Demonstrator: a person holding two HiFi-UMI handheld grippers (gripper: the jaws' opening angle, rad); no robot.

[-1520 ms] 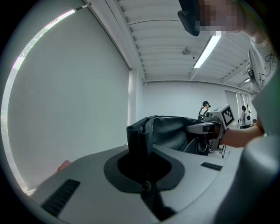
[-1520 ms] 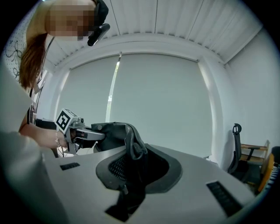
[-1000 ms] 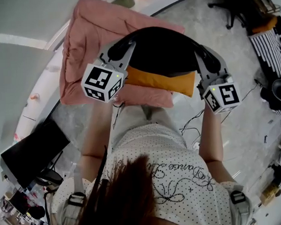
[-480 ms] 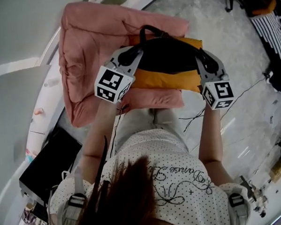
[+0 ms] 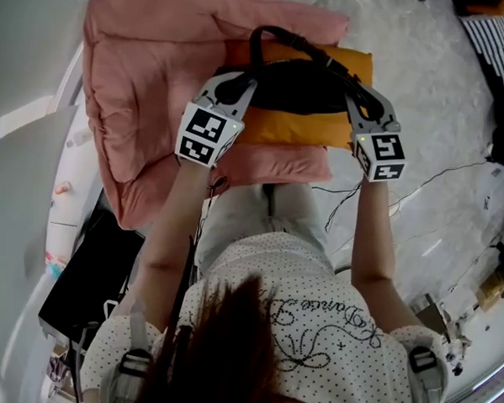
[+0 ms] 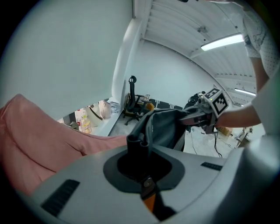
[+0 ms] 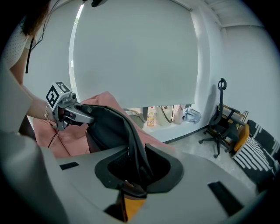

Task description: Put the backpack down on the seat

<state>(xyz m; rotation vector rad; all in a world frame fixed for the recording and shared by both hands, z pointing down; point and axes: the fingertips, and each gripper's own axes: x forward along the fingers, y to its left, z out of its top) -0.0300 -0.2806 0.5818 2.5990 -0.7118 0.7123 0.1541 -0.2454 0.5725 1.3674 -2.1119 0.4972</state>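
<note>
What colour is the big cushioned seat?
The seat is a dusty pink; the head view shows it best.

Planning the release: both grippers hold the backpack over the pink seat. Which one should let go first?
Left, probably. The left gripper clamps the backpack well inside the pink seat; the right gripper holds the end by the seat's edge, where it could slip off.

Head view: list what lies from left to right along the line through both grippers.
pink seat → left gripper → backpack → right gripper → floor
</note>
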